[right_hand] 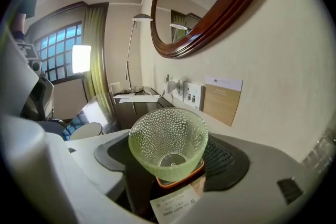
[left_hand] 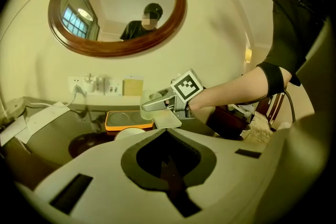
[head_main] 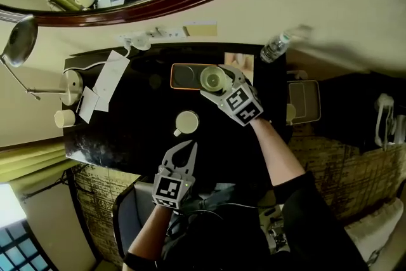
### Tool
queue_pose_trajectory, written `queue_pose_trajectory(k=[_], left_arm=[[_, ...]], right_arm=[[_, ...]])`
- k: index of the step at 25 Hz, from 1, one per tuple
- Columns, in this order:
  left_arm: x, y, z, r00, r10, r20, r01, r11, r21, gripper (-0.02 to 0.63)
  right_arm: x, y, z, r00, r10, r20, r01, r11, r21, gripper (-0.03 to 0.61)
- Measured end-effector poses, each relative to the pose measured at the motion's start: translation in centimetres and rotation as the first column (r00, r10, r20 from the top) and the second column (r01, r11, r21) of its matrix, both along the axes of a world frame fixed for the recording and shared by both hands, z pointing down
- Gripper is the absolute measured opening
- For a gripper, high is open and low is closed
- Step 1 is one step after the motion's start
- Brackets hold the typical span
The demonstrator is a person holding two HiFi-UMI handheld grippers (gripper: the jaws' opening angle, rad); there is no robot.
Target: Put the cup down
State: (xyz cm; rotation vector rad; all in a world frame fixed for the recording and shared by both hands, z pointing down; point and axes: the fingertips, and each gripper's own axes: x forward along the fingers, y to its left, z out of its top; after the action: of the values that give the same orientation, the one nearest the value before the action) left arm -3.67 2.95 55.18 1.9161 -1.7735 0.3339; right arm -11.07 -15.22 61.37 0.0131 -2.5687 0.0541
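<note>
The right hand-held gripper (head_main: 216, 81) sits just above the middle of the head view, its jaws spread wide and closed on the cup (right_hand: 168, 140), one dark pad on either side of the bowl. The cup is pale green glass, dimpled all over with small round bumps. It flares from a narrow, flat, clear base to a broad round rim, and it stands mouth up with nothing in it. Below its base in the right gripper view show an orange tray (right_hand: 181, 179) corner and a printed paper slip (right_hand: 173, 208). In the left gripper view the cup hangs a little higher than the tray's rim, though whether it touches the tray cannot be told.

The left hand-held gripper (head_main: 188, 147) is in the lower middle of the head view. Its jaws are pressed together with nothing between them, pointing up the frame toward a white cup (head_main: 186, 122) that stands on the black, glossy table (head_main: 136, 136).

The tray lies near the table's far edge, close to the wall. Sheets of paper (head_main: 109, 78) lie at the table's left end beside a lamp (head_main: 19, 41), and a water bottle (head_main: 275, 47) lies at upper right. On the wall above the table are sockets (head_main: 152, 33) and a tan card (head_main: 200, 28). Over them hangs a mirror (left_hand: 121, 5) in a dark wooden frame.
</note>
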Motion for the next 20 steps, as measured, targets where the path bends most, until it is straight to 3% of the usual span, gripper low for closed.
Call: queue_pose_trajectory(k=[20], left_arm=[[-1.1, 0.5, 1.1, 0.998, -0.046, -0.034, 0.045, 0.999, -0.03, 0.003]], right_arm=[[-3.1, -1.1, 2.0, 0.999, -0.003, 0.035, 0.005, 0.998, -0.061, 0.43]])
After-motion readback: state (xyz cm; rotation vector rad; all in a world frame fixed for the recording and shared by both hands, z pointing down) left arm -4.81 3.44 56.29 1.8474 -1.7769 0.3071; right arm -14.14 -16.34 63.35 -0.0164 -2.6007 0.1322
